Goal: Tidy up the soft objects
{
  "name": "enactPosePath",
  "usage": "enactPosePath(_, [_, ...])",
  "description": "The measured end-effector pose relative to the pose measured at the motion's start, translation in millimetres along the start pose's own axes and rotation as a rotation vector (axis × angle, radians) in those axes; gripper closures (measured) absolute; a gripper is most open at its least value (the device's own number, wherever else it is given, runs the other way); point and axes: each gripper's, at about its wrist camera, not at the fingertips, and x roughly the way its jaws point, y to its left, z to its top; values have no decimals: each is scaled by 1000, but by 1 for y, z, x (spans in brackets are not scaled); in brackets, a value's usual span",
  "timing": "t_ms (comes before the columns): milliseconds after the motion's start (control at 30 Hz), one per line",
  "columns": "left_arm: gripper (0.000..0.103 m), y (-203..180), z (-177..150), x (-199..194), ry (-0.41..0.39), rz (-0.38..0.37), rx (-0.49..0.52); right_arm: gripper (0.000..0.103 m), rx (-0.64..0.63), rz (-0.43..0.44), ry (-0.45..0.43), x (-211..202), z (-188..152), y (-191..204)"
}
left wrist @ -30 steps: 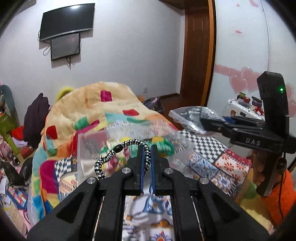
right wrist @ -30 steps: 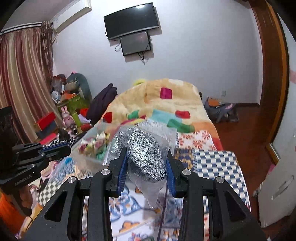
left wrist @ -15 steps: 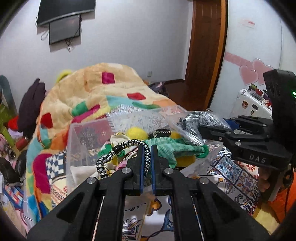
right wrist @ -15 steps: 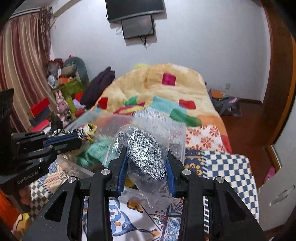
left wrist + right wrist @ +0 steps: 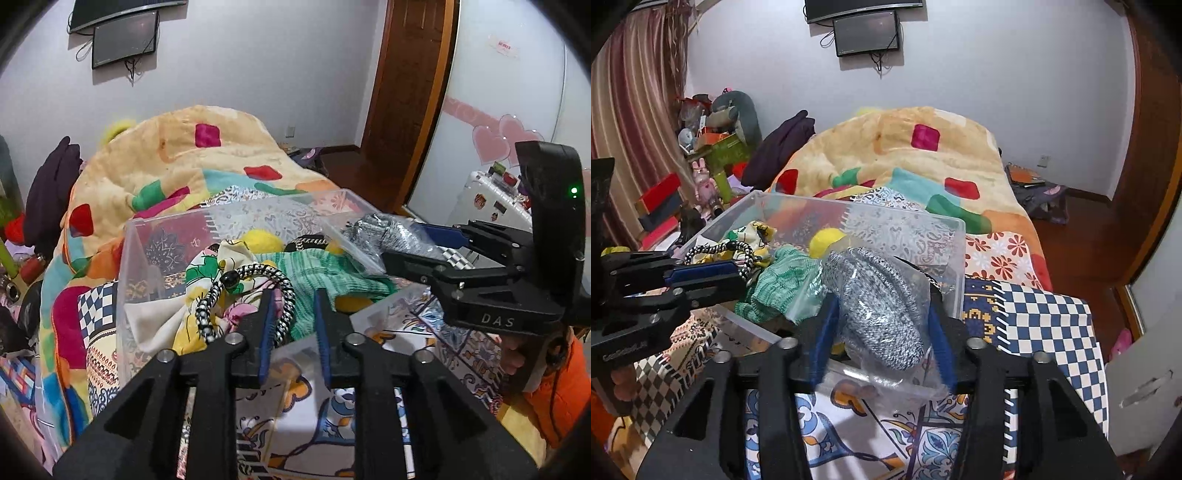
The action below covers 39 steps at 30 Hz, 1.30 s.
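Now the left gripper (image 5: pixel 291 317) has its jaws parted where half a second ago they pinched shut on the black-and-white braided hair band (image 5: pixel 243 295), so the band looks released: it rests on the floral cloth (image 5: pixel 173 325) inside the clear plastic storage bin (image 5: pixel 129 258), one side of its loop leaning against the left blue pad, the right pad well off it. That suggests one soft item is delivered and this gripper only needs to back away without snagging the loop. Further right in the bin lie a mint-green knitted piece (image 5: pixel 332 273) and yellow fuzzy balls (image 5: pixel 260 240), already piled near rim height. To the right, the right gripper (image 5: pixel 882 332) has also come down over the bin's near right corner, and its jaws are about half open, clamped on a grey-and-white knitted item sealed in a clear plastic bag (image 5: pixel 879 306); that bag hangs over the rim, partly above the contents, and is not yet let go. Likely obstacles are the crowded pile, the near wall of the bin under the slack bag, and the two grippers working close beside each other above the patterned bedspread (image 5: pixel 1034 325).
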Motion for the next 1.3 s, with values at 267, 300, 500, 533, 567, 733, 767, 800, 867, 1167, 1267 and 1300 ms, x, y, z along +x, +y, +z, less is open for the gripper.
enactPosePath(267, [73, -15, -1, -51, -152, 45, 11, 40, -24, -2, -87, -35, 6, 9])
enactPosePath(300, [69, -16, -1, -58, -172, 52, 12, 40, -26, 1, -104, -42, 8, 11])
enactPosePath(500, [53, -26, -3, -101, -300, 55, -17, 40, -37, 16, -213, -84, 11, 22])
enactPosePath(533, [49, -27, -3, -106, -313, 57, -21, 38, -38, 18, -230, -90, 11, 24])
enactPosePath(567, [46, -29, -4, -113, -335, 63, -28, 37, -37, 22, -247, -96, 11, 25])
enactPosePath(733, [30, -36, -13, -135, -419, 113, -42, 22, -29, 29, -334, -123, 8, 33])
enactPosePath(767, [29, -37, -15, -138, -431, 116, -45, 20, -24, 33, -349, -127, 7, 34])
enactPosePath(800, [28, -38, -16, -139, -436, 116, -45, 19, -21, 36, -360, -130, 6, 34])
enactPosePath(867, [25, -42, -18, -142, -442, 123, -40, 16, -19, 36, -373, -132, 3, 35])
enactPosePath(1167, [3, -43, -25, -147, -485, 175, -63, 0, -28, -1, -417, -133, -5, 40])
enactPosePath(1267, [3, -42, -28, -147, -487, 185, -64, 0, -25, 0, -414, -133, -6, 40])
enactPosePath(1300, [3, -42, -28, -146, -487, 186, -64, 0, -24, 0, -413, -132, -6, 40])
